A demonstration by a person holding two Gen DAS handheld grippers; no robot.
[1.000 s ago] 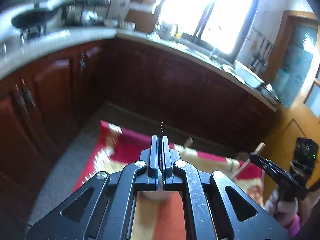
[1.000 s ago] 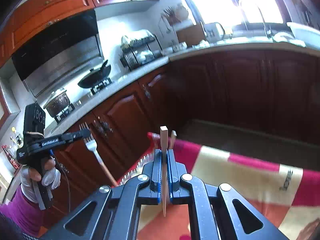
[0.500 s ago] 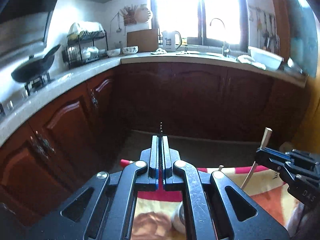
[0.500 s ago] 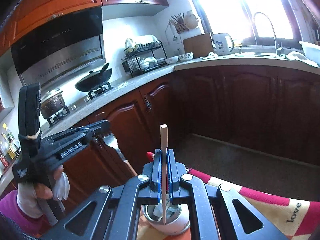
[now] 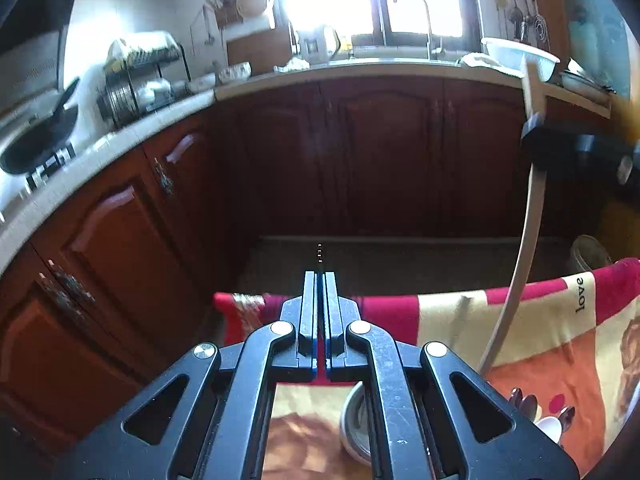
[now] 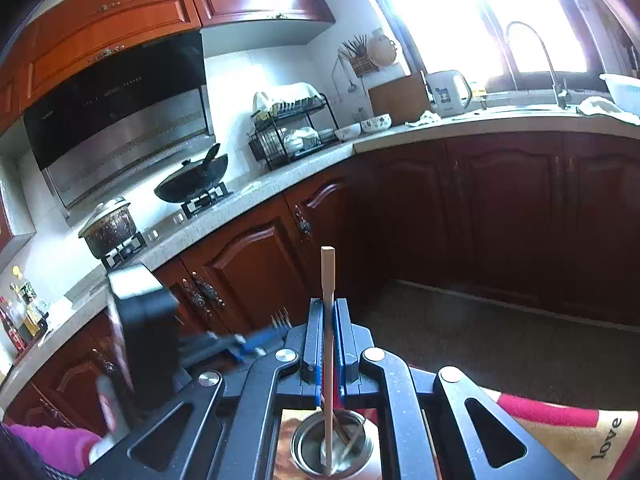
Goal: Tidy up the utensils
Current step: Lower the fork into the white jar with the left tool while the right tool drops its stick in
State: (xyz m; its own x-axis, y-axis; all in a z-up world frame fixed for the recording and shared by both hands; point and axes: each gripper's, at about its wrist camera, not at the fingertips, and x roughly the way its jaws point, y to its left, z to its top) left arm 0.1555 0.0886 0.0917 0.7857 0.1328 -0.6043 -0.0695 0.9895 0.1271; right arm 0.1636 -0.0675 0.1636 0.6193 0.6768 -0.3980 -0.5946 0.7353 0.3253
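My right gripper is shut on a wooden-handled utensil that stands upright, its lower end inside a metal cup on the patterned cloth. Other sticks lean in that cup. My left gripper comes in from the left, shut on a fork whose tines point up beside the right fingers. In the left wrist view the left gripper is shut, the fork shows edge-on as a thin line, the cup lies below its linkage, and the right gripper holds the long utensil at the right.
Several loose spoons lie on the red, cream and orange cloth at the right. Dark wooden cabinets and a counter with wok, pot and dish rack run behind. A gloved hand with a magenta sleeve holds the left gripper.
The left gripper has rolled level, sunk and moved in close beside the right gripper and over the cup. The right gripper brought its utensil's lower end into the cup, then held still.
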